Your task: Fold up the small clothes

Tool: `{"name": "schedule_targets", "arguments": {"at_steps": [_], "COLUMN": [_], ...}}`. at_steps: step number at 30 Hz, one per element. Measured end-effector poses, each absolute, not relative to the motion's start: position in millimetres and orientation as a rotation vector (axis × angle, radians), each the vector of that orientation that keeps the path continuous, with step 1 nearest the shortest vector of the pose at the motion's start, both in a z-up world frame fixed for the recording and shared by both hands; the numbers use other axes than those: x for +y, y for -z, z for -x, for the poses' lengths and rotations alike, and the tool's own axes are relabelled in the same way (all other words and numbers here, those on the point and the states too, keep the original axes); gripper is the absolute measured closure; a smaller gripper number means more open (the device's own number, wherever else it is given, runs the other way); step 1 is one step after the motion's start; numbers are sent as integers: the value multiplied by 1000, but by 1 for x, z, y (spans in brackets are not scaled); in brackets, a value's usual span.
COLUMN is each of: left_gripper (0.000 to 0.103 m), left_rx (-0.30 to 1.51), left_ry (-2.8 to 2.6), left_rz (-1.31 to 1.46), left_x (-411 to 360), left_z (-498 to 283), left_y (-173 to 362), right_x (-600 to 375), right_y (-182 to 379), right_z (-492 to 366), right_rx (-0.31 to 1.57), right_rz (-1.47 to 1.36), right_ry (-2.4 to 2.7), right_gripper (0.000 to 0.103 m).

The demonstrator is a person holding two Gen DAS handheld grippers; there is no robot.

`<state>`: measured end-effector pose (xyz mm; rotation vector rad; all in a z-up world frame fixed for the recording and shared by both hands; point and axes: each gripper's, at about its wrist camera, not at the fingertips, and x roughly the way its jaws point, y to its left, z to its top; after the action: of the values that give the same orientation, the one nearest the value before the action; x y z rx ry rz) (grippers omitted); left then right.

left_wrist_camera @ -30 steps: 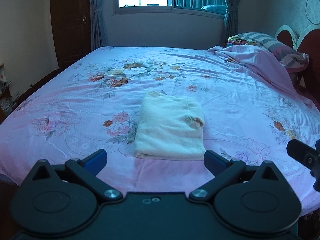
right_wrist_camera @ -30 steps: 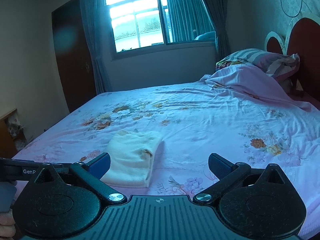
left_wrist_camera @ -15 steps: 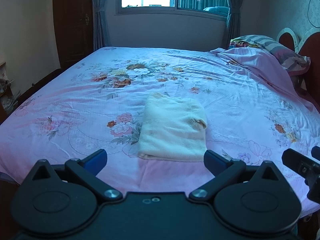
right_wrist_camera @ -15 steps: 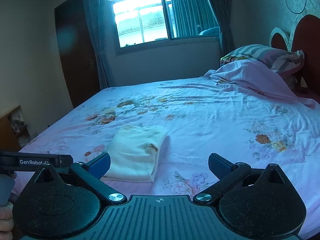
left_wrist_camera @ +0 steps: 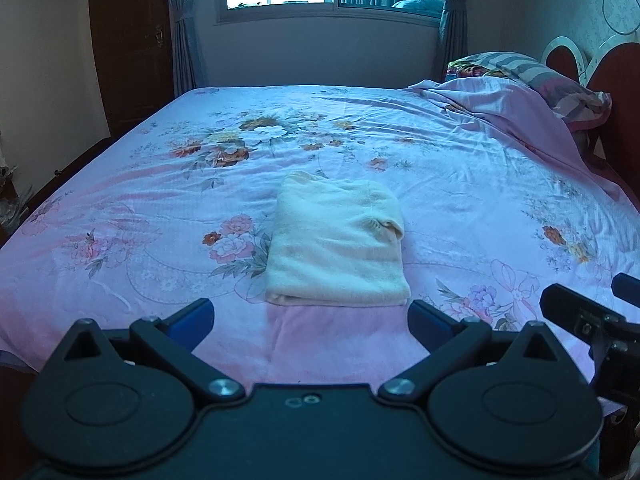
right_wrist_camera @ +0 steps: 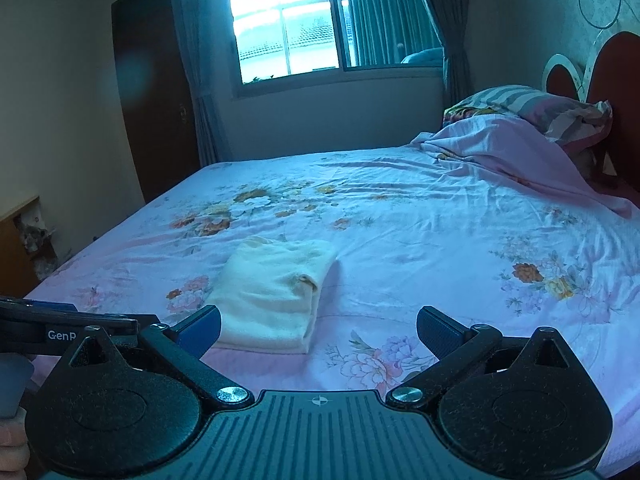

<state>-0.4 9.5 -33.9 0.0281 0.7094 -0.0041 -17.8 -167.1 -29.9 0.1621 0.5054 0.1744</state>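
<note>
Left wrist: folded cream garment [left_wrist_camera: 338, 248] on bedsheet [left_wrist_camera: 460, 200].

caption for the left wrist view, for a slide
Open left gripper hovers short of a folded cream garment lying on the floral pink bedsheet.

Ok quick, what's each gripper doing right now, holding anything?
Left gripper: open, holding nothing, short of the folded cloth.
Right gripper: open, holding nothing.
</note>
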Motion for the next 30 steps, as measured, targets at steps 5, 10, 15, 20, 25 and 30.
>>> {"name": "schedule_targets", "arguments": {"at_steps": [5, 10, 15, 20, 25, 30], "left_gripper": [2, 2, 2, 2, 2, 2], "left_rx": [710, 709, 708, 707, 713, 713], "left_ry": [4, 13, 42, 62, 69, 77], "left_rz": [-35, -59, -83, -91, -95, -98], "left_x": [9, 5, -3, -7, -8, -8], "left_z": [1, 0, -2, -4, -8, -11], "left_y": [35, 36, 38, 40, 42, 43], "right_x": [-166, -166, -168, -171, -168, -168], "right_y": [33, 34, 35, 38, 43, 46], "right_z": [15, 14, 13, 12, 9, 6], "right_rx": [516, 517, 513, 515, 530, 535], "right_rz": [-163, -161, -160, -171, -163, -168], "right_ry": [-172, -160, -149, -139, -136, -125], "right_gripper": [0, 0, 0, 0, 0, 0]}}
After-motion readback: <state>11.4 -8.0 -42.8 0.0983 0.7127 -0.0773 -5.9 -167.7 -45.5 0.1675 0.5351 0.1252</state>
